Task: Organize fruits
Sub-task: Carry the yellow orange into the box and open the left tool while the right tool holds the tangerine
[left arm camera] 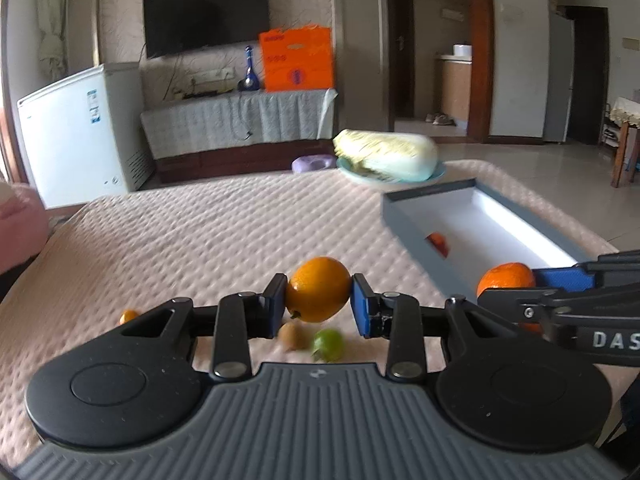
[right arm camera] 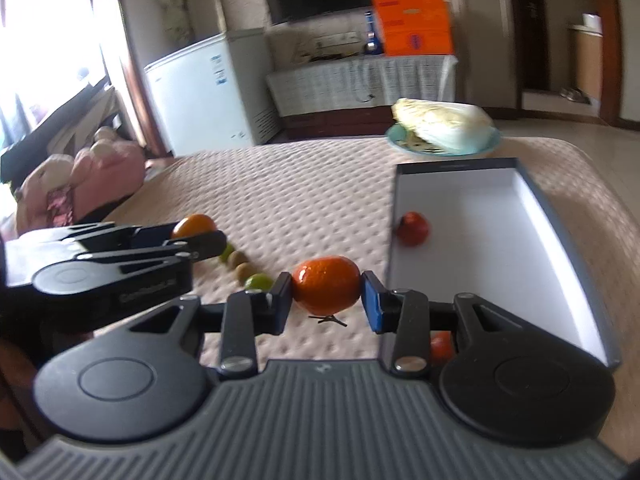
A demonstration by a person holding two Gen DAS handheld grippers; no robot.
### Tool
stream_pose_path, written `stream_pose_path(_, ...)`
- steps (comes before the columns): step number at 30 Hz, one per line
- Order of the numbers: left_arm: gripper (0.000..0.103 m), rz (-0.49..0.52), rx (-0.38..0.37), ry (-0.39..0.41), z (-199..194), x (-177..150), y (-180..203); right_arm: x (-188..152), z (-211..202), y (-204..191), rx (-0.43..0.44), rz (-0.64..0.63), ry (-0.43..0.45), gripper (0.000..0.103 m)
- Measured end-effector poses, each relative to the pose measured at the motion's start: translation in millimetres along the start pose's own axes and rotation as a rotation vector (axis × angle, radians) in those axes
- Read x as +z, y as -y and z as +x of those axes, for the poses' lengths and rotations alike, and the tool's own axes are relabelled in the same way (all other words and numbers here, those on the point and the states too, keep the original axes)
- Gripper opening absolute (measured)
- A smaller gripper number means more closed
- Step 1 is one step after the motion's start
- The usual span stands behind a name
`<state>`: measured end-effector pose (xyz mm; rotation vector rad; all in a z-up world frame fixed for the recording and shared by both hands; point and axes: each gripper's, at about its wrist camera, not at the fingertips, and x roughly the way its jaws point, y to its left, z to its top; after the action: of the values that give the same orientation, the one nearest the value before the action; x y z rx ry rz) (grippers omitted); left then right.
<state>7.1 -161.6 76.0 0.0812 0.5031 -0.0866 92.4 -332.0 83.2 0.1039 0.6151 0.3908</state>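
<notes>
My left gripper (left arm camera: 318, 300) is shut on a yellow-orange citrus fruit (left arm camera: 318, 289), held above the quilted tabletop. My right gripper (right arm camera: 326, 292) is shut on a deeper orange tangerine (right arm camera: 326, 286) just left of the grey box (right arm camera: 560, 216). The left wrist view also shows the right gripper (left arm camera: 516, 284) with its tangerine (left arm camera: 505, 278) at the box's near corner. In the right wrist view the left gripper (right arm camera: 192, 236) with its fruit (right arm camera: 194, 225) hangs on the left. A red fruit (right arm camera: 413, 228) lies inside the box, and another (right arm camera: 441, 346) shows near its front end. A green fruit (left arm camera: 328, 345), a brown kiwi (left arm camera: 291, 335) and a small orange fruit (left arm camera: 129, 316) lie on the cloth.
A cabbage (left arm camera: 386, 155) on a pale blue plate (left arm camera: 439, 173) stands at the table's far side behind the box. A pink plush toy (right arm camera: 80, 184) sits off the table's left edge. Bare quilted cloth (left arm camera: 224, 232) stretches between the fruits and the far edge.
</notes>
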Motion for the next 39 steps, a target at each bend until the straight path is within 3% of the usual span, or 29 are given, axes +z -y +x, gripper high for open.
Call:
stream_pose_path(15,0.04,0.044,-0.117,-0.003,17.7,24.7,65.1,-2.4,-11.7,64.1,-0.231,0.221,0.01,0.04)
stream_pose_path(39,0.04,0.062,-0.208,-0.044,87.9,44.3,117.8,-7.8,2.7,79.7,-0.254,0.255,-0.078,0.04)
